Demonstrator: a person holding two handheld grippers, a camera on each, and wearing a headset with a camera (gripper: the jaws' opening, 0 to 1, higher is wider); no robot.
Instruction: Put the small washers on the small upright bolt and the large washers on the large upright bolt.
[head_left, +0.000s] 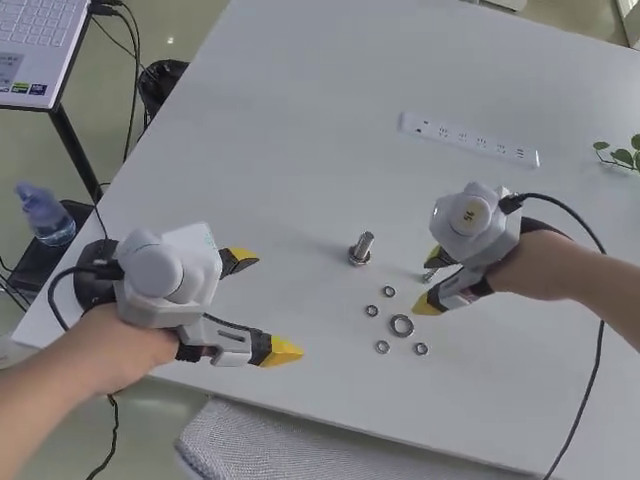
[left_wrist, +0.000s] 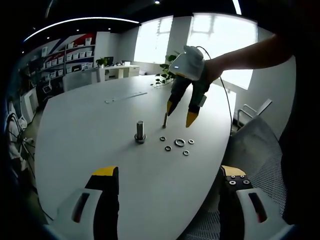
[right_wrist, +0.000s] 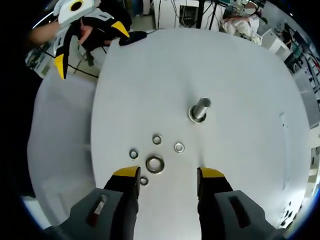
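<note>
**Evidently, nothing is gripped yet**

The right gripper (head_left: 430, 282) is held low over the table (head_left: 300, 120) with its jaws parted wide and nothing between them. In its own view the tips are seen just short of the large washer (right_wrist: 155, 164). The left gripper (head_left: 262, 305) is kept well apart near the table's edge, likewise spread wide and empty.

Four small washers (head_left: 389, 291) are scattered around the large washer, each lying flat on the table and apart from the others. The large bolt (head_left: 362, 248) stands upright just beyond them. The small bolt (left_wrist: 165, 119) is seen upright close by the right gripper's tips. No washer can be made out on either shaft.

The washers are judged to be light, stiff, smooth metal rings, not fragile. They are very thin, so little edge is offered above a slick tabletop, and sliding or flipping under a pinch is to be expected. A hold is best taken across the outer rim, with the tips set down on the table at either side. The hole is best left clear and the ring kept level for the bolt.
</note>
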